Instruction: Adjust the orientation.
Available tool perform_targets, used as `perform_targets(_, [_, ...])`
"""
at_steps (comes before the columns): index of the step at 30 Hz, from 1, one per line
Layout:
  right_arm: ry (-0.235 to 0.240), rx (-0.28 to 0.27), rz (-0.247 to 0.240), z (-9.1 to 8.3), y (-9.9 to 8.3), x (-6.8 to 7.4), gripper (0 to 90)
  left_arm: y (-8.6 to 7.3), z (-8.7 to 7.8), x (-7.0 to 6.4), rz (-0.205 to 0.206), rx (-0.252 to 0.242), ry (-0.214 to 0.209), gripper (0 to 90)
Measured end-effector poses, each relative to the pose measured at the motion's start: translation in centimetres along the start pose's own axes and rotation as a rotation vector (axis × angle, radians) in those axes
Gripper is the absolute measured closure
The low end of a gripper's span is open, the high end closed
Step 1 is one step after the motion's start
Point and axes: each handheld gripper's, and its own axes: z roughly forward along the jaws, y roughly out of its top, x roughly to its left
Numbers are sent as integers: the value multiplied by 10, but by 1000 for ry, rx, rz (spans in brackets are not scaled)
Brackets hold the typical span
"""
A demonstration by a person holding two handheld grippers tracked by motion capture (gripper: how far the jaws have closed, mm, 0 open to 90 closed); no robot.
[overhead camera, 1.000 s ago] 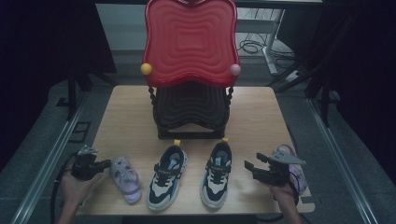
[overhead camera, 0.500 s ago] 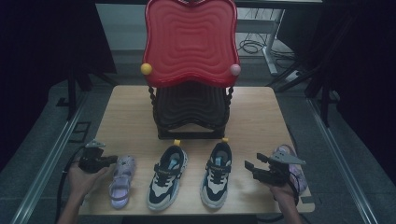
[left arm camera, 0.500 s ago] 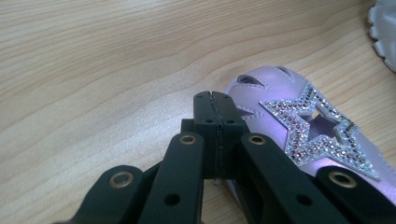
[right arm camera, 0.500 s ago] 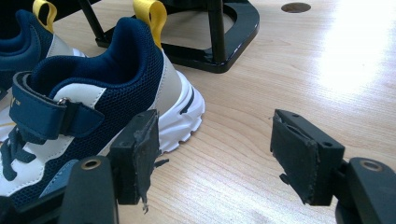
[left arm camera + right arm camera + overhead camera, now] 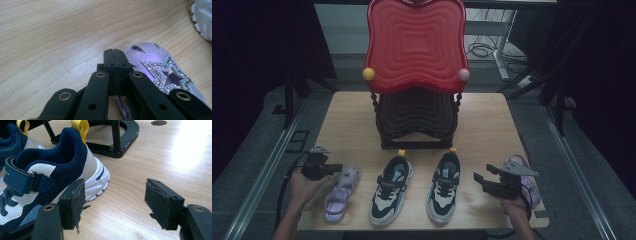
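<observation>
The left gripper (image 5: pixel 333 169) – jaws pinched on the lilac sandal (image 5: pixel 340 192) near the table's (image 5: pixel 492 120) front-left corner – should lift gently, while the right gripper (image 5: pixel 481 180) waits open.

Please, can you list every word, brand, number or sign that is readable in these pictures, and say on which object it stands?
There is no readable text in any view.
Right navy sneaker: a small mark on the strap edge, too small to read.
Lilac sandal: a rhinestone star only, no letters.
Red rack, table, left gripper, right gripper: no markings.
</observation>
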Motion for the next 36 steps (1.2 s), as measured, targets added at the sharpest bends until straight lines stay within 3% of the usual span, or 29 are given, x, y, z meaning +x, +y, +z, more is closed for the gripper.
perform_targets(6, [-4, 3, -2, 1, -1, -1, 332, -3, -2, 2, -6, -23, 8, 832])
perform_targets(11, [17, -1, 16, 0, 0, -1, 332, -6, -16, 0, -33, -95, 26, 682])
perform_targets(12, [30, -8, 26, -1, 0, 0, 332, -6, -20, -1, -43, -118, 30, 682])
perform_targets(13, [29, -10, 25, -2, 1, 1, 332, -6, -30, -4, -61, -171, 34, 613])
perform_targets(17, [25, -9, 25, -2, 1, 0, 332, -5, -47, -15, -87, -255, 20, 509])
perform_targets(18, [22, -7, 23, -2, 1, 0, 332, -5, -47, -15, -87, -255, 20, 496])
perform_targets(19, [18, -6, 21, -2, 0, 0, 332, -5, -55, -22, -90, -285, 12, 485])
perform_targets(24, [10, 3, 13, -1, -1, -1, 332, -8, -71, -34, -100, -339, 5, 460])
perform_targets(29, [6, 0, 17, -3, -3, -1, 333, -11, -83, -37, -131, -373, 27, 451])
perform_targets(36, [1, 2, 10, -3, -2, -1, 333, -11, -92, -55, -94, -382, -3, 439])
